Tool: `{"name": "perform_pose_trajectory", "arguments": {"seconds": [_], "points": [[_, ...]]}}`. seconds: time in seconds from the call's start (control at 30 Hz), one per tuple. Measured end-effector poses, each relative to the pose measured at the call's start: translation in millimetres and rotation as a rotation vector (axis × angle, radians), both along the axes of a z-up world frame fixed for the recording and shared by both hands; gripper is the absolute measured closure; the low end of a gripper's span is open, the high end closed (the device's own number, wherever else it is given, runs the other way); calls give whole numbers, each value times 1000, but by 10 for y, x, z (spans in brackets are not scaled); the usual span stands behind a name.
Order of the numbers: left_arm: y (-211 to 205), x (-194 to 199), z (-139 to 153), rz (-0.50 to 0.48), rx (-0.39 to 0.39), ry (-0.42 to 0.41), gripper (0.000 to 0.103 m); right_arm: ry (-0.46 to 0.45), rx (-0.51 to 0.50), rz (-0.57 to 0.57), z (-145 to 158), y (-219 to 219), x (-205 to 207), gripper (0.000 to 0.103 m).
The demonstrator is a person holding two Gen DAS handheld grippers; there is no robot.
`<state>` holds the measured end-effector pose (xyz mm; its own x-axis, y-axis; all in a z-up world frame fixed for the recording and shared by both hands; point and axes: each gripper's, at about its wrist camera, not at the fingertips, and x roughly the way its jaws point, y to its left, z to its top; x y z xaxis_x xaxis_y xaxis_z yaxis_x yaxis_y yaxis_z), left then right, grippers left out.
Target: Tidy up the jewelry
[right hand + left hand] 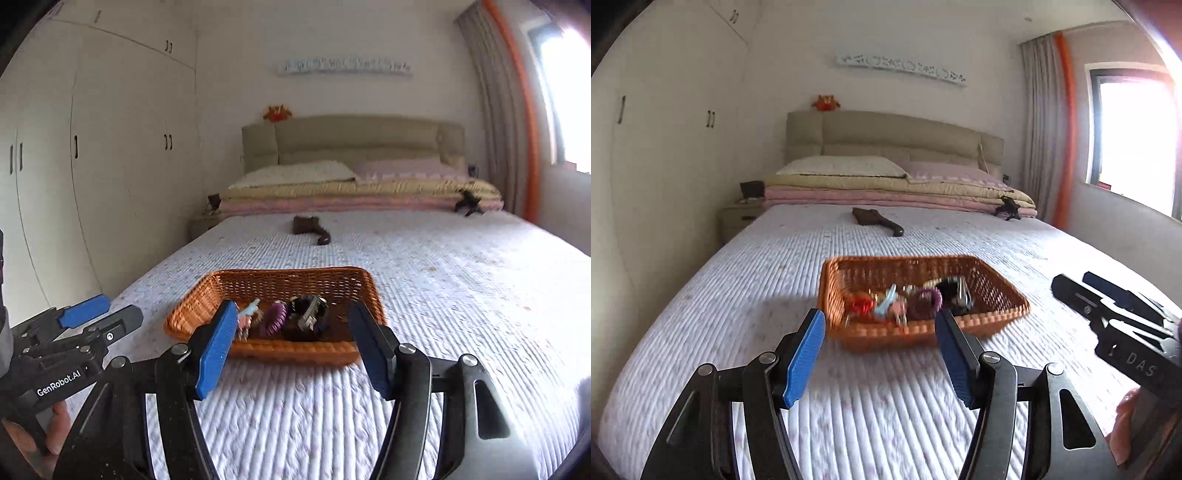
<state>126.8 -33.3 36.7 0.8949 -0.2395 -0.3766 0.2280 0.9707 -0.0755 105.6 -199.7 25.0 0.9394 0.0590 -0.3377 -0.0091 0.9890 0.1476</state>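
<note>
Bedroom, bed (701,314) w/ pale quilted cover. Orange wicker basket (997,295) sits mid-bed, holding a jumble of jewelry: purple coil ring (925,299), red piece (862,304), light-blue piece (886,301), dark items beside them. Left gripper (879,332) hangs just before the basket's near rim, jaws wide, nothing held. Right gripper (291,332) likewise wide, empty, near the same rim. Beyond the basket: dark brown object (877,219) on the cover, then folded blankets (886,192), pillows, headboard.
</note>
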Motion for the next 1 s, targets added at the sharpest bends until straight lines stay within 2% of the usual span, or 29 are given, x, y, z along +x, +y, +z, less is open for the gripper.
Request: {"name": "perform_pose_trajectory", "arguments": {"seconds": [0.07,0.13,0.17,0.23,0.3,0.4,0.57,0.67,0.8,1.0], "points": [[-44,-127,-182,61,58,-4,40,-20,-5,-15,-101,17,-178,23],[-77,-226,-311,131,126,13,40,-16,-19,-17,-182,33,-305,23],[-58,-265,-333,145,120,25,40,-12,-25,-19,-226,34,-371,23],[54,-433,-371,125,33,21,40,-2,-19,-23,-296,22,-487,23],[115,-537,-400,134,10,-18,40,-17,-19,-34,-333,4,-581,23],[155,-587,-447,122,-12,-53,39,-36,-26,-42,-397,-4,-649,14],[120,-627,-481,138,7,-60,37,-43,-52,-50,-411,25,-644,14],[97,-619,-484,148,19,-57,27,-27,-49,-57,-423,-2,-625,14],[94,-590,-505,151,21,-43,27,16,-41,-55,-453,-22,-544,14],[123,-565,-517,163,8,-27,27,18,-54,-59,-470,-5,-529,14]]}}
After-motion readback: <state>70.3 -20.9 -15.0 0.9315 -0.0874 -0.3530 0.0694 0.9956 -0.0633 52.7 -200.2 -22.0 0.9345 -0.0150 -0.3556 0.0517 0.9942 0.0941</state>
